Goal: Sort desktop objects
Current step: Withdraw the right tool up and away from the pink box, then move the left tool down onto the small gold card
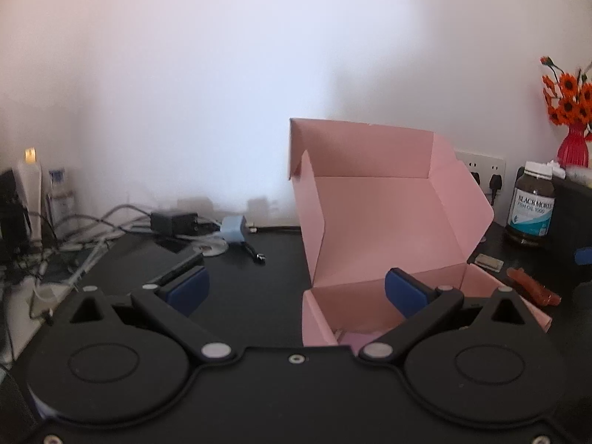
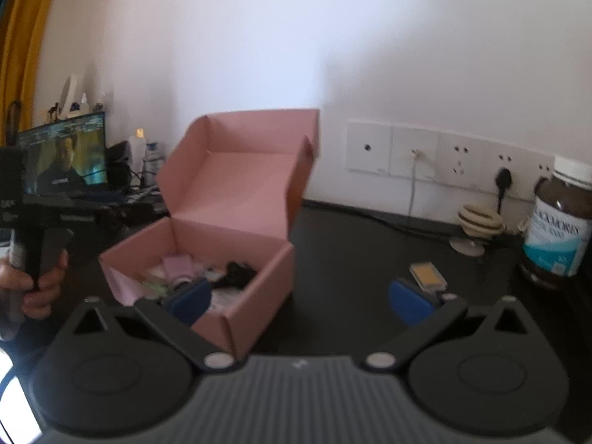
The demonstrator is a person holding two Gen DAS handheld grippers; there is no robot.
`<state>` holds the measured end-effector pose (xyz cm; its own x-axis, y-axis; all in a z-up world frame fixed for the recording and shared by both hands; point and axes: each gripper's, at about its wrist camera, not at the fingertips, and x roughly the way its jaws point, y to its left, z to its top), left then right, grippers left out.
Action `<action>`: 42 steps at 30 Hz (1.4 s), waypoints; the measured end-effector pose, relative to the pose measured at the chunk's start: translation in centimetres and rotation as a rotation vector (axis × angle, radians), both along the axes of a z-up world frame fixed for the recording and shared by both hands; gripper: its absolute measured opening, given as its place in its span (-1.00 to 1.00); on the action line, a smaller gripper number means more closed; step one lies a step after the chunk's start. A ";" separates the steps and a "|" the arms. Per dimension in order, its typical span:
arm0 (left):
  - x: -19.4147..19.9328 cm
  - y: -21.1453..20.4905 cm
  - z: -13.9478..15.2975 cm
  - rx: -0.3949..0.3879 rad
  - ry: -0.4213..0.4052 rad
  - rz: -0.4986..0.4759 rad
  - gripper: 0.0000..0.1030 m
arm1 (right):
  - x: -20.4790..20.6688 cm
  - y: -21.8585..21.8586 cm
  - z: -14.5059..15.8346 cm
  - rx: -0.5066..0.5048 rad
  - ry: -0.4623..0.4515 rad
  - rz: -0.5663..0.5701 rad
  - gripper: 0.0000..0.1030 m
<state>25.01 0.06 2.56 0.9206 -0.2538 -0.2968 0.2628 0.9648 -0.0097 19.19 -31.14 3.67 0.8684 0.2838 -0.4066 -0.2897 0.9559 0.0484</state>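
An open pink cardboard box [image 1: 370,222] stands on the black desk, its lid raised; it also shows in the right wrist view [image 2: 236,218], holding several small items [image 2: 207,273]. My left gripper [image 1: 296,290] is open and empty, its right finger over the box's front rim. My right gripper [image 2: 299,299] is open and empty, hovering over the box's right front corner. A small yellow-faced packet [image 2: 427,274] lies on the desk just beyond the right finger. A red-brown wrapped stick [image 1: 532,288] lies right of the box.
A brown Blackmores bottle [image 2: 558,225] stands at right, also in the left wrist view [image 1: 531,207]. Wall sockets [image 2: 444,159] and a coiled cable [image 2: 477,222] are behind. Tangled cables and an adapter [image 1: 174,222] lie at left. A laptop [image 2: 63,155] is on. A red vase with flowers [image 1: 573,118] stands far right.
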 end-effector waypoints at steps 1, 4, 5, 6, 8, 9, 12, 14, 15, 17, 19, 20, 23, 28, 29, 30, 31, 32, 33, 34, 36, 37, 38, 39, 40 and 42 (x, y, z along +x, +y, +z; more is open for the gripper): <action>-0.1 -0.2 0.0 0.009 -0.002 0.001 1.00 | 0.0 -0.4 -0.2 0.003 0.006 -0.006 0.99; -0.4 -0.4 0.2 0.016 0.004 0.003 1.00 | -0.1 -1.2 -0.8 -0.004 0.017 -0.021 0.99; -0.5 -0.4 0.2 0.015 0.007 0.005 1.00 | -0.2 -1.4 -1.0 -0.009 0.019 -0.025 0.99; -0.7 -0.5 0.3 0.012 0.011 0.006 1.00 | -0.4 -1.7 -1.1 -0.011 0.019 -0.028 0.99; -0.9 -0.5 0.5 0.006 0.015 0.005 1.00 | -0.7 -2.2 -1.3 -0.005 0.015 -0.026 0.99; -1.1 -0.6 0.6 0.007 0.018 0.002 1.00 | -0.8 -2.4 -1.4 0.001 0.015 -0.023 0.99; -1.7 -1.0 0.8 0.006 0.031 -0.012 1.00 | -1.0 -3.1 -1.5 0.019 0.017 -0.017 0.99; -2.2 -1.5 0.8 0.006 0.040 -0.026 1.00 | -0.9 -3.3 -1.6 0.021 0.022 -0.018 0.99; -2.4 -1.7 0.8 0.008 0.041 -0.034 1.00 | -0.9 -3.4 -1.6 0.024 0.025 -0.017 0.99; -3.0 -2.3 0.8 0.013 0.043 -0.051 1.00 | -0.9 -3.6 -1.7 0.031 0.027 -0.014 0.99; -3.5 -2.9 0.9 0.014 0.048 -0.074 1.00 | -1.1 -3.7 -1.6 0.034 0.022 -0.013 0.99; -3.8 -3.3 0.9 0.016 0.049 -0.088 1.00 | -1.1 -3.8 -1.5 0.033 0.016 -0.011 0.99; -4.7 -4.6 1.0 0.028 0.052 -0.127 1.00 | -1.3 -4.1 -1.5 0.029 0.012 -0.014 0.99; -6.1 -7.1 0.9 0.048 0.055 -0.188 1.00 | -1.7 -5.1 -1.5 0.031 0.018 -0.025 0.99; -6.3 -7.6 0.9 0.049 0.055 -0.199 1.00 | -1.8 -5.4 -1.5 0.027 0.022 -0.026 0.99; -6.5 -8.1 0.9 0.053 0.055 -0.212 1.00 | -1.9 -5.7 -1.5 0.021 0.026 -0.026 0.99; -6.7 -8.7 0.8 0.059 0.055 -0.223 1.00 | -2.0 -6.0 -1.5 0.016 0.030 -0.027 0.99; -6.8 -9.2 0.8 0.065 0.055 -0.230 1.00 | -2.1 -6.3 -1.5 0.013 0.035 -0.030 0.99; -6.9 -9.9 0.9 0.067 0.058 -0.239 1.00 | -2.2 -6.7 -1.5 0.011 0.040 -0.034 0.99; -6.9 -10.5 1.0 0.068 0.062 -0.249 1.00 | -2.3 -7.1 -1.5 0.010 0.046 -0.038 0.99; -6.7 -11.7 1.5 0.057 0.078 -0.272 1.00 | -2.5 -7.8 -1.6 0.009 0.057 -0.044 0.99; -6.4 -12.3 1.8 0.049 0.089 -0.281 1.00 | -2.6 -8.2 -1.7 0.008 0.059 -0.046 0.99; -6.2 -12.9 2.1 0.044 0.101 -0.287 1.00 | -2.7 -8.5 -1.7 0.008 0.063 -0.049 0.99; -5.9 -13.6 2.3 0.040 0.113 -0.292 1.00 | -2.9 -8.8 -1.8 0.007 0.068 -0.051 0.99; -5.7 -14.3 2.6 0.037 0.121 -0.299 1.00 | -3.0 -9.0 -1.9 0.007 0.071 -0.054 0.99; -5.2 -16.0 3.2 0.049 0.133 -0.309 1.00 | -3.2 -9.5 -2.0 0.007 0.074 -0.061 0.99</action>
